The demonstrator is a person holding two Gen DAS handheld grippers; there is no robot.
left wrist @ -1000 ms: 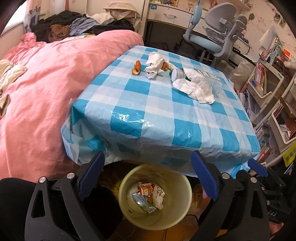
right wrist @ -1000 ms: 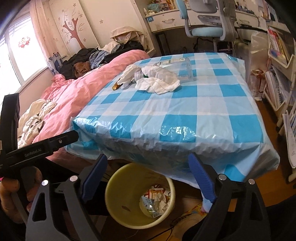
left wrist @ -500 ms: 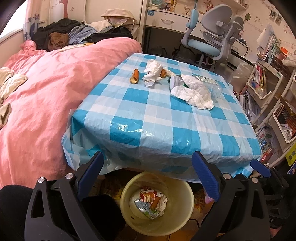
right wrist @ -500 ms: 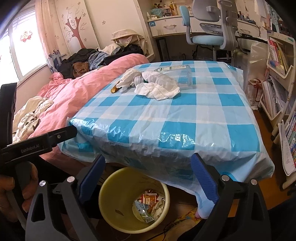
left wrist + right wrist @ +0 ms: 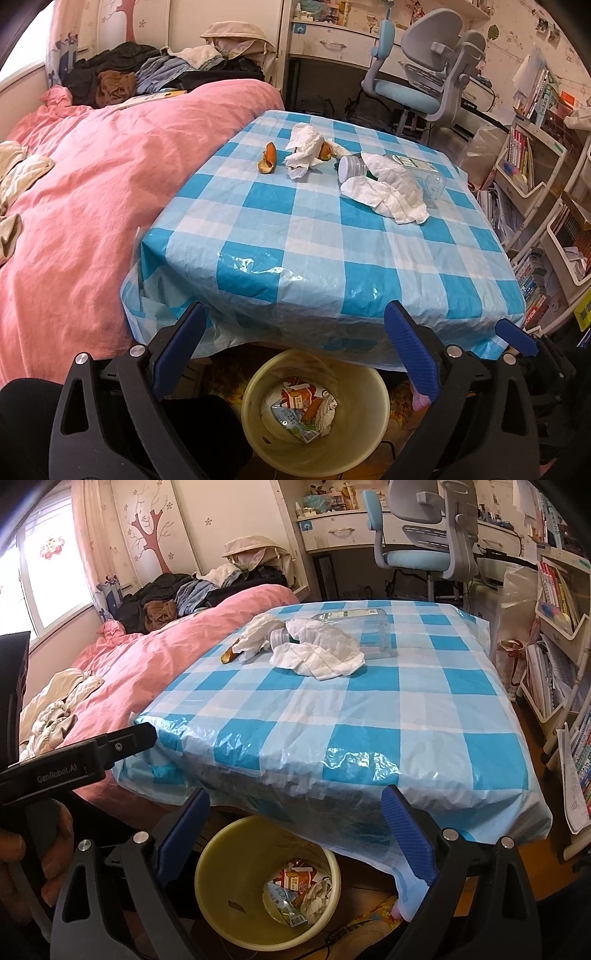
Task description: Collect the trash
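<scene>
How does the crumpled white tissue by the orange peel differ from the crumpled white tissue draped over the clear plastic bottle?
The crumpled white tissue by the orange peel is smaller and bunched upward; the crumpled white tissue draped over the clear plastic bottle is larger and spread flatter. The first sits nearer the pink bed, the second nearer the bookshelves. Both lie on the blue checked tablecloth.

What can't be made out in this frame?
- Bottle: middle hidden under the tissue, both views.
- Second orange peel: mostly behind the crumpled tissue, left view.
- Bin: far rim hidden by the tablecloth overhang; wrappers' print too small to read.
</scene>
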